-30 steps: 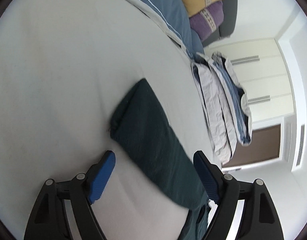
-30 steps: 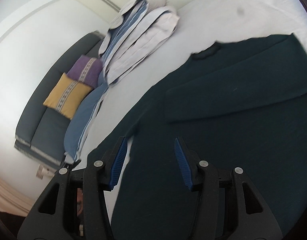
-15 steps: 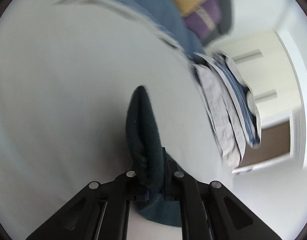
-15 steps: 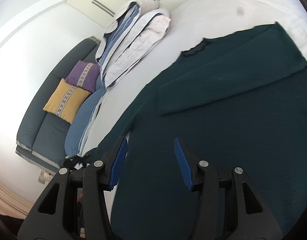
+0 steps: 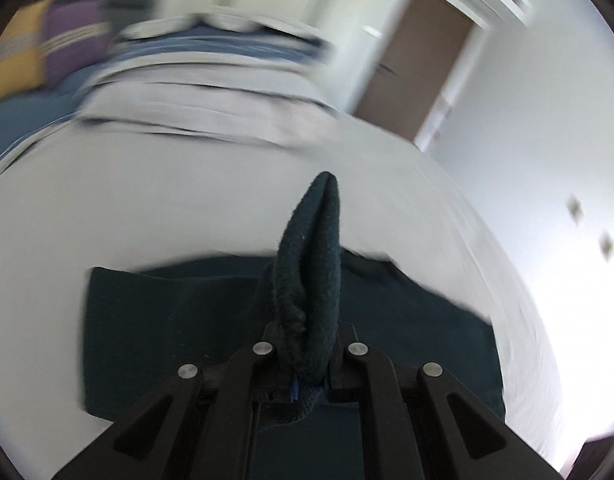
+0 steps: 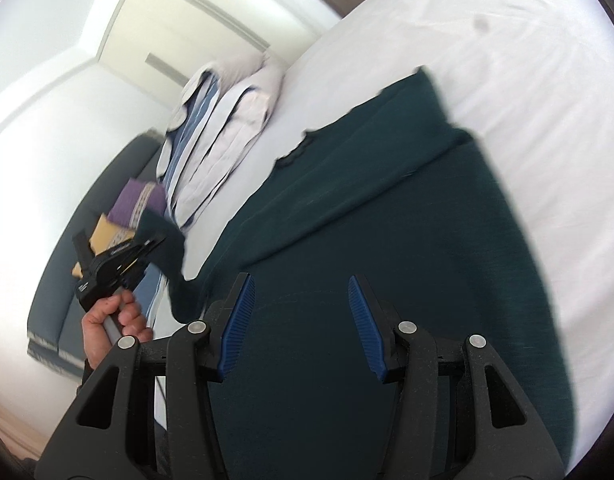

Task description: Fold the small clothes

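Observation:
A dark green sweater (image 6: 387, 240) lies spread on the white bed (image 6: 507, 60), one sleeve folded across its body. My left gripper (image 5: 309, 344) is shut on the other sleeve (image 5: 315, 260), which stands up between the jaws above the sweater's body (image 5: 167, 320). In the right wrist view the left gripper (image 6: 147, 246) holds that sleeve (image 6: 163, 236) lifted at the sweater's left side. My right gripper (image 6: 303, 320) is open and empty, hovering over the sweater's lower body.
A stack of folded white and blue bedding (image 6: 223, 120) lies at the far side of the bed. A dark sofa (image 6: 67, 280) with purple and yellow cushions (image 6: 135, 200) stands beyond it. A wardrobe (image 6: 211, 20) and a brown door (image 5: 419, 68) are behind.
My left gripper closed on the sleeve, lifted it and swung round over the sweater's body. My right gripper stayed open over the sweater, shifting slightly.

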The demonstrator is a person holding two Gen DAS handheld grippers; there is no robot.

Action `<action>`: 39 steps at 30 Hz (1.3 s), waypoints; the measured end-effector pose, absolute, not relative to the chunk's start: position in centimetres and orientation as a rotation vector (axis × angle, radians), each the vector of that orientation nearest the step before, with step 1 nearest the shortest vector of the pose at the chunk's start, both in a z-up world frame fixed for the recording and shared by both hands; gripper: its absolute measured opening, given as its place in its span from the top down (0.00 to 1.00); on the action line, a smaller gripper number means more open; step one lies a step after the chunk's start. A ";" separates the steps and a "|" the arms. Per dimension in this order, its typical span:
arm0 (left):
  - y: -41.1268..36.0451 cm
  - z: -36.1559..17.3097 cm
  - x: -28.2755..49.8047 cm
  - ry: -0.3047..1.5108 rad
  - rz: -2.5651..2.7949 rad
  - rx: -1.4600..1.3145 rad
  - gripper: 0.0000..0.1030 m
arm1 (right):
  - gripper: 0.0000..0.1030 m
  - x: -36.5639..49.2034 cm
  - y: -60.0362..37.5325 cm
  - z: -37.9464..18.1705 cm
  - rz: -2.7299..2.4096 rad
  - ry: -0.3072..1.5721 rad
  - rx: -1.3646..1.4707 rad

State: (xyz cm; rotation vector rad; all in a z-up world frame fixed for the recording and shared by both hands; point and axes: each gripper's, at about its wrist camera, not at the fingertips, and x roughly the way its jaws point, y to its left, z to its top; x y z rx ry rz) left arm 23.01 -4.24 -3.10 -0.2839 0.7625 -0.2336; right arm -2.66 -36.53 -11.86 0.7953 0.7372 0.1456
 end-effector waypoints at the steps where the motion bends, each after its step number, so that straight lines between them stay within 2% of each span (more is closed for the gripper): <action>1: -6.8 -3.8 23.2 0.776 -0.261 -0.249 0.91 | 0.53 -3.0 -37.2 -12.1 0.135 0.733 0.801; 3: -11.4 -5.5 23.6 0.806 -0.305 -0.190 0.87 | 0.53 -3.6 -38.7 -12.5 0.113 0.726 0.815; 4: -12.9 -6.5 23.8 0.825 -0.319 -0.171 0.80 | 0.53 -3.8 -39.3 -12.7 0.104 0.725 0.819; 6: -15.2 -8.4 24.3 0.872 -0.339 -0.135 0.58 | 0.53 -4.1 -40.3 -13.0 0.084 0.725 0.820; 7: -15.4 -9.2 24.1 0.891 -0.339 -0.125 0.39 | 0.53 -4.2 -40.7 -13.2 0.074 0.727 0.813; 8: -15.5 -9.7 23.8 0.902 -0.335 -0.122 0.29 | 0.53 -4.1 -40.9 -13.2 0.067 0.731 0.807; 14: -11.2 -8.3 20.4 0.870 -0.385 -0.164 0.15 | 0.53 -0.2 -39.4 -12.9 0.097 0.762 0.749; 21: -0.4 -6.6 18.6 0.789 -0.289 -0.298 0.15 | 0.53 10.9 -32.0 -11.3 0.224 0.846 0.608; 26: 5.7 -7.0 19.1 0.782 -0.202 -0.374 0.17 | 0.53 19.6 -28.6 -14.4 0.186 1.001 0.545; 29: 8.7 -7.2 19.5 0.771 -0.151 -0.388 0.17 | 0.53 22.5 -28.1 -16.7 0.128 1.093 0.537; 33: 11.1 -7.8 19.9 0.772 -0.118 -0.418 0.17 | 0.53 23.1 -27.8 -17.2 0.112 1.084 0.536; 34: 11.5 -8.0 20.1 0.775 -0.110 -0.423 0.17 | 0.57 23.3 -27.3 -17.0 0.127 1.085 0.507; 35: 11.8 -8.2 20.2 0.776 -0.105 -0.427 0.17 | 0.77 23.1 -26.9 -17.1 0.139 1.096 0.476; 36: 12.0 -8.3 20.3 0.778 -0.103 -0.431 0.17 | 0.90 23.0 -26.4 -17.1 0.143 1.114 0.432; 39: 12.1 -8.3 21.0 0.779 -0.102 -0.433 0.17 | 0.94 23.0 -25.9 -16.1 0.153 1.096 0.376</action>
